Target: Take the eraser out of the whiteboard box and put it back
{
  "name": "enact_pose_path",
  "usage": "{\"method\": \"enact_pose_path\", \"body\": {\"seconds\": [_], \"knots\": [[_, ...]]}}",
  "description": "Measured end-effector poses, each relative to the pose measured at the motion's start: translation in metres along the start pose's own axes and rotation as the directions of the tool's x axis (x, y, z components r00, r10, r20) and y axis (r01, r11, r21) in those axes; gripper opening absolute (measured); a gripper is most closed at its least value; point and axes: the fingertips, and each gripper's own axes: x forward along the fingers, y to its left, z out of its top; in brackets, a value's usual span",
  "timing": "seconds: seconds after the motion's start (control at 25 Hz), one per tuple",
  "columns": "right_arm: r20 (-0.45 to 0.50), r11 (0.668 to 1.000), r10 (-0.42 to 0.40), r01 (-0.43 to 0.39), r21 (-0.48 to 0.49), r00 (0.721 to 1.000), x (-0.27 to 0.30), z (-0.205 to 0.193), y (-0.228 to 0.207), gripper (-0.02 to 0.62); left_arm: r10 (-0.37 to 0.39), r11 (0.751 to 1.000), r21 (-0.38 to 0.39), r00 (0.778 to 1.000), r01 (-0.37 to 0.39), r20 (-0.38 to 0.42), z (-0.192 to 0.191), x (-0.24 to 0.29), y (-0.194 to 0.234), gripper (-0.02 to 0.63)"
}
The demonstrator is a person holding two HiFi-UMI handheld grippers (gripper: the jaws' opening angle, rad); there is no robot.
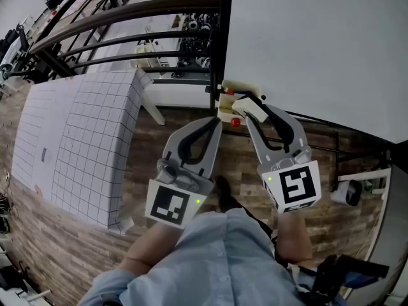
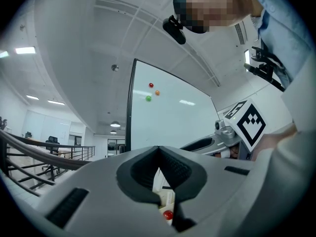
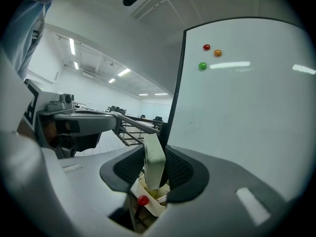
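A person's light-blue shirt (image 1: 210, 260) fills the lower edge of the head view, and the two grippers are held out just beyond it, side by side over a wood-patterned floor (image 1: 76, 247). The eraser (image 1: 250, 111), a pale block, is clamped upright between the pads of the right gripper (image 1: 258, 104), whose jaws are closed on its two broad faces. In the right gripper view the eraser (image 3: 154, 162) is seen with its lower end at the open top of the cream whiteboard box (image 3: 148, 205); whether it touches the box cannot be told. The box (image 1: 224, 109) is fixed at the dark-framed lower corner of the whiteboard (image 1: 319, 43), and a red magnet (image 1: 236, 122) is seen on its near side. The left gripper (image 1: 215, 123) is held just beside the box with its jaw tips brought together and nothing between them. Red (image 3: 206, 47), orange (image 3: 217, 53) and green (image 3: 202, 66) magnets are stuck higher on the whiteboard. A white gridded panel (image 1: 83, 139) lies at the left, beneath a dark railing (image 1: 127, 14).
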Motion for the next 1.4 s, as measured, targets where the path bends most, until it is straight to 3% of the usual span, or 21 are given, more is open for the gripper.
{"method": "enact_pose_path", "body": {"seconds": [1.24, 1.4], "knots": [[-0.163, 0.98, 0.192, -0.181, 0.081, 0.968, 0.09, -0.103, 0.01, 0.132, 0.061, 0.995, -0.07, 0.983, -0.074, -0.171, -0.089, 0.042, 0.048, -0.002], [-0.185, 0.98, 0.191, -0.175, 0.097, 0.964, 0.097, -0.117, 0.013, 0.133, 0.071, 0.994, -0.073, 0.981, -0.085, -0.181, -0.094, 0.045, 0.052, -0.002]]}}
